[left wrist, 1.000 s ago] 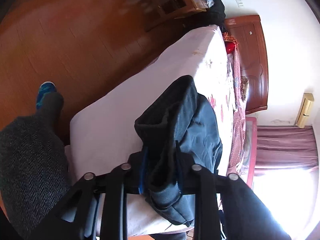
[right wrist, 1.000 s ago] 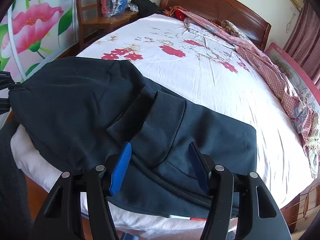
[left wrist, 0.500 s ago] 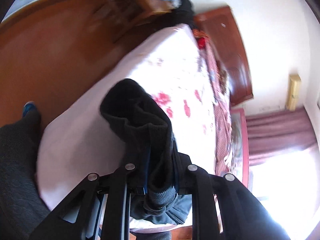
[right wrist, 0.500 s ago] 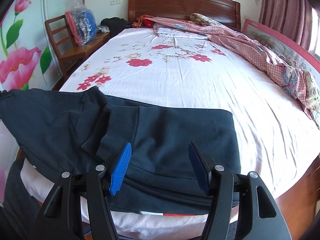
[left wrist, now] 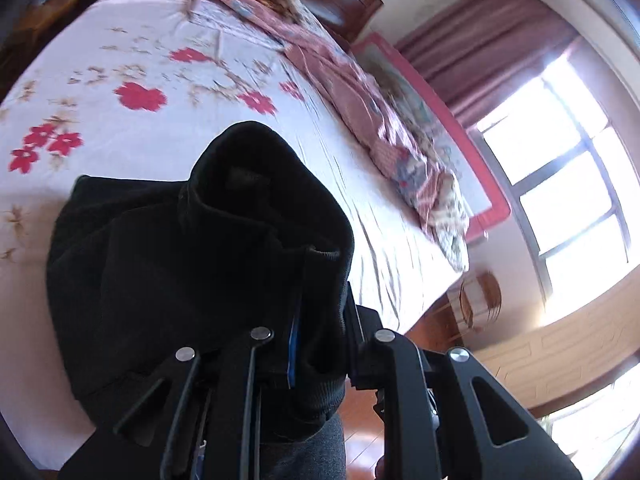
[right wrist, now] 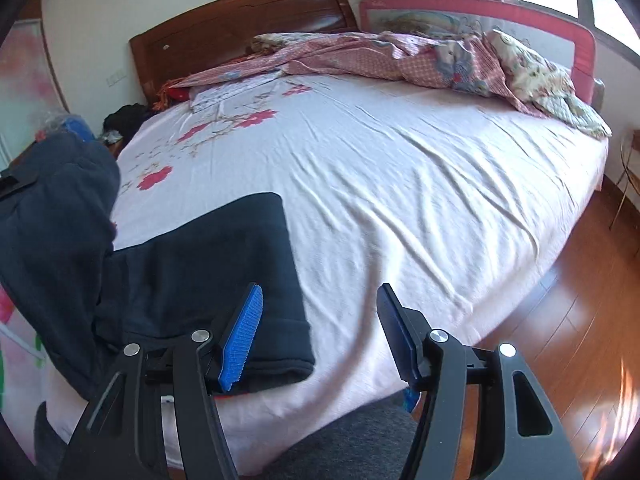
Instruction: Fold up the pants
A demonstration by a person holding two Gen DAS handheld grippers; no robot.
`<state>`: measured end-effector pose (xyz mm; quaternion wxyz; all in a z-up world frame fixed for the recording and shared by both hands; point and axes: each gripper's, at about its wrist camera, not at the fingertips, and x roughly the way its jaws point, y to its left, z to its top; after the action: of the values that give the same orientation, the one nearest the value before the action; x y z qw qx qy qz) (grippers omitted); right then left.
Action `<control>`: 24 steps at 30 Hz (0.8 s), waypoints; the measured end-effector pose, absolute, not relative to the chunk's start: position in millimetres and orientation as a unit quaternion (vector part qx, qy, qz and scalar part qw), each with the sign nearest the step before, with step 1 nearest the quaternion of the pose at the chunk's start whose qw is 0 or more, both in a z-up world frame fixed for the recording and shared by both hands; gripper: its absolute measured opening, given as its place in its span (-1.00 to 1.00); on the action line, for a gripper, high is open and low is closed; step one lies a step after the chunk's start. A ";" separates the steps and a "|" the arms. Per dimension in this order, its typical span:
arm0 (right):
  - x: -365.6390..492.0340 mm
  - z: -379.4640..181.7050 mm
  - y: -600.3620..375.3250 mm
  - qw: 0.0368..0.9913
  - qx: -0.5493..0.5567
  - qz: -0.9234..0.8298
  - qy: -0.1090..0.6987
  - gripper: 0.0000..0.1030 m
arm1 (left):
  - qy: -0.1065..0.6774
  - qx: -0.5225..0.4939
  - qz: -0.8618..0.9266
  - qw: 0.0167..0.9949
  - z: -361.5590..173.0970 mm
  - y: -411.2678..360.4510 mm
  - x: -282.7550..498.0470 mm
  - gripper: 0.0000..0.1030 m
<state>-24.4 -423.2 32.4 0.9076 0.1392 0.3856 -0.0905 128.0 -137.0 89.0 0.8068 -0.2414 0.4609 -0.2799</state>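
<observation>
Pants (right wrist: 208, 264): dark navy, lying at the near edge of the bed (right wrist: 400, 184), toward its left corner as the right wrist view shows it. One part flat on the sheet; its ribbed hem end sits close to the mattress edge. The other part is lifted clear at the left of that view.

Left hand-held gripper (left wrist: 320, 344): pinching a thick bunch of the dark cloth, which fills the gap between the pads and humps up ahead of the camera. Held raised, probably so the lifted part can be carried over the flat part for the fold.

Right hand-held gripper (right wrist: 320, 332): spread, nothing between the pads. Blue left pad just over the right edge of the flat cloth; whether it touches, cannot tell. The other pad is over bare sheet. Likely waiting to pin or square that edge.

Edges and room: white flowered sheet is bare across the middle and right, plenty of space to lay the fold inward. Pink patterned quilt (right wrist: 420, 60) is bunched along the far side by the headboard (right wrist: 240, 20), well apart. Near mattress edge is the limit; cloth dragged this way could slide off toward the wooden floor (right wrist: 580, 300).
</observation>
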 end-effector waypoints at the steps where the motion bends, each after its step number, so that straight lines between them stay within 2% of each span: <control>1: -28.5 28.8 -432.3 0.905 0.147 -0.100 0.387 0.14 | 0.470 -0.219 -0.286 0.806 79.9 -155.5 133.0 -0.69; 6: -41.8 7.4 -465.1 0.885 0.187 -0.131 0.405 0.15 | 0.524 -0.094 -0.283 0.798 11.8 -231.7 132.8 -0.64; 7: -41.1 3.1 -469.3 0.880 0.194 -0.137 0.412 0.15 | 0.527 -0.061 -0.291 0.796 -2.1 -243.2 127.4 -0.47; 9: -40.7 -2.2 -475.9 0.869 0.220 -0.142 0.419 0.15 | 0.531 0.018 -0.289 0.797 -15.5 -265.0 110.3 -0.32; 11: -41.4 1.5 -475.7 0.871 0.242 -0.127 0.409 0.14 | 0.486 0.094 -0.319 0.808 1.1 -271.3 73.9 0.34; 13: -38.1 11.1 -468.0 0.876 0.249 -0.101 0.400 0.14 | 0.446 0.154 -0.338 0.814 24.1 -261.6 42.5 0.42; 15: -32.9 21.1 -456.0 0.877 0.275 -0.053 0.390 0.14 | 0.416 0.162 -0.357 0.821 47.7 -227.3 21.6 0.52; 16: -28.5 27.2 -448.0 0.879 0.286 -0.019 0.382 0.15 | 0.403 0.158 -0.353 0.830 54.2 -210.5 15.5 0.71; 17: -21.4 34.0 -437.4 0.882 0.283 0.009 0.376 0.15 | 0.386 0.150 -0.332 0.848 61.8 -180.6 11.7 0.77; 18: -13.5 39.0 -426.2 0.886 0.271 0.033 0.375 0.31 | 0.382 0.141 -0.308 0.860 66.7 -156.2 20.4 0.77; 19: -4.7 41.8 -416.6 0.890 0.256 0.047 0.374 0.36 | 0.390 0.119 -0.281 0.869 66.9 -126.3 30.4 0.77; 24: 36.3 37.9 -383.6 0.887 0.192 0.075 0.413 0.36 | 0.442 0.000 -0.174 0.880 36.5 -21.6 73.0 0.77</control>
<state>36.3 -383.6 37.9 0.8872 0.1920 0.4129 0.0747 73.0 -21.6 36.5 0.8799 -0.0002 0.4420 -0.1743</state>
